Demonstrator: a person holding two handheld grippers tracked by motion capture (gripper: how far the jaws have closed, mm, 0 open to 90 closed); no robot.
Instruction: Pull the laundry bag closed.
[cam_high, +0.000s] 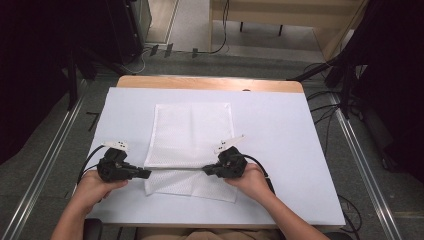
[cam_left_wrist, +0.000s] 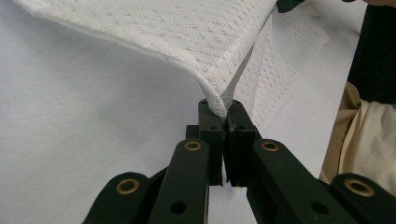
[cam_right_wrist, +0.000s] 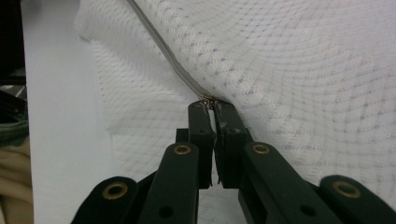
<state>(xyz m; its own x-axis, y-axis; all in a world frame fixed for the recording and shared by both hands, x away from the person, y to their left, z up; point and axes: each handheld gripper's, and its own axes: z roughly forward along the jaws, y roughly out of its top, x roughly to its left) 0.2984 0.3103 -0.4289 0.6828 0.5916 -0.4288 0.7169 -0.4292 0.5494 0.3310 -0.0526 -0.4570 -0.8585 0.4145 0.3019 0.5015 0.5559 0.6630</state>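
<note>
we have the white mesh cloth (cam_high: 192, 135) pinched on both sides. our left gripper (cam_high: 146, 174) is clenched on the cloth's left edge; in the left gripper view the fabric (cam_left_wrist: 187, 32) rises out from between the fingertips (cam_left_wrist: 211, 116) and spreads up and away from them. our right gripper (cam_high: 206, 170) is clamped on the opposite edge, where a grey seam (cam_right_wrist: 163, 51) runs straight into the pinch of the fingers (cam_right_wrist: 201, 114). the lifted edge is drawn taut between the two tips, with a near flap of cloth lying flat on the white table (cam_high: 280, 150) just under them, and the bigger part lying beyond them.

we judge a fold is under way. the bite on each side looks shallow, only a sliver of fabric past the tips, so a tug apart could pull an edge free. if one hand travels ahead of the other, the fold would land skewed. the loose mesh could also sag and crease under the taut line.
</note>
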